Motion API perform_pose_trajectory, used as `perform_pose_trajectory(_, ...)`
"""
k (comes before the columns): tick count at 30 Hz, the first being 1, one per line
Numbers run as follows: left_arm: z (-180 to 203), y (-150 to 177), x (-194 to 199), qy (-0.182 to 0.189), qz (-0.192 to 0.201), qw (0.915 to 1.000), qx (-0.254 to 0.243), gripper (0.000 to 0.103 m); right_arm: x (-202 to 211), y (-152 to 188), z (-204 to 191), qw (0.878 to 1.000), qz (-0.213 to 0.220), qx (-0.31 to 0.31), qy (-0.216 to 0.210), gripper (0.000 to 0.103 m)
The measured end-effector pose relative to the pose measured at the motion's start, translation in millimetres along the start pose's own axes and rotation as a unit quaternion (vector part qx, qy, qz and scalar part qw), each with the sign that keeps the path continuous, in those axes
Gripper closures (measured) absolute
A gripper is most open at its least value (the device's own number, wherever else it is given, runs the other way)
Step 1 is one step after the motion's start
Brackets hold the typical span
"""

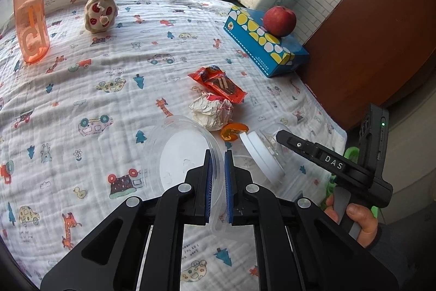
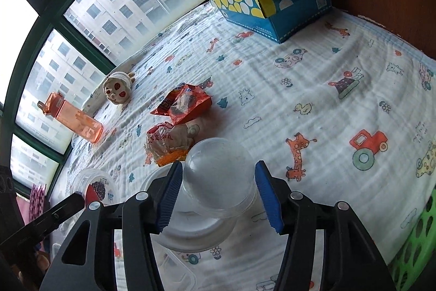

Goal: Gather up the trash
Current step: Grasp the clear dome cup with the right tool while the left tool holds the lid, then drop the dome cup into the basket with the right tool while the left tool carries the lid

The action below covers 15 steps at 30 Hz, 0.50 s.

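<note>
Left wrist view: far left 1 orange bottle [image 1: 30, 18], then 1 plush toy [image 1: 100, 12], both not trash by the look of it. L gripper [image 1: 218, 183] is clamped on the rim of a clear tub [image 1: 177, 154], near centre, tilted on edge above the cloth [image 1: 81, 89]. Just past it lie 1 crumpled paper [image 1: 211, 112], 1 red wrapper [image 1: 218, 83] and 1 orange scrap [image 1: 231, 131], touching or nearly. To the right, R gripper [image 2: 218, 191] straddles 1 clear cup [image 2: 219, 176] lying on its side w/ a white lid; jaws not seen pressing it yet, gaps on both sides. Far right: 1 tissue box [image 1: 264, 42] w/ 1 apple [image 1: 279, 21] on top. Step, as I read it: grabbing the cup. Next needs R to close fully, gently, since thin plastic may slip, then lift toward the green basket [image 2: 419, 242], near right.
</note>
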<state>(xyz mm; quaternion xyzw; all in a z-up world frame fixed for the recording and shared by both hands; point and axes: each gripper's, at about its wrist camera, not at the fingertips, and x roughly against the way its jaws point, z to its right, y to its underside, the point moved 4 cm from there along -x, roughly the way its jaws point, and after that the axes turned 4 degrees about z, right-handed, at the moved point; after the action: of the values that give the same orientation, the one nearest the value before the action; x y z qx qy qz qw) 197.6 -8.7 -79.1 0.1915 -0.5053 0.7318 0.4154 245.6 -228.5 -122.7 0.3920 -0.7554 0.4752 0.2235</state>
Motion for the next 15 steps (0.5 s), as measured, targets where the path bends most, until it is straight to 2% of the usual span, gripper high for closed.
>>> perform_pose_trajectory(9,30,4,10,0.019,0.007,0.9997,-0.014,0.096,61,6,-12,0.996,0.049,0.070,0.028,0.050)
perform_pose_trajectory(15,62,10,14,0.040,0.007,0.9986,-0.033,0.096,103,14,-4,0.993,0.077,0.082,0.048,0.050)
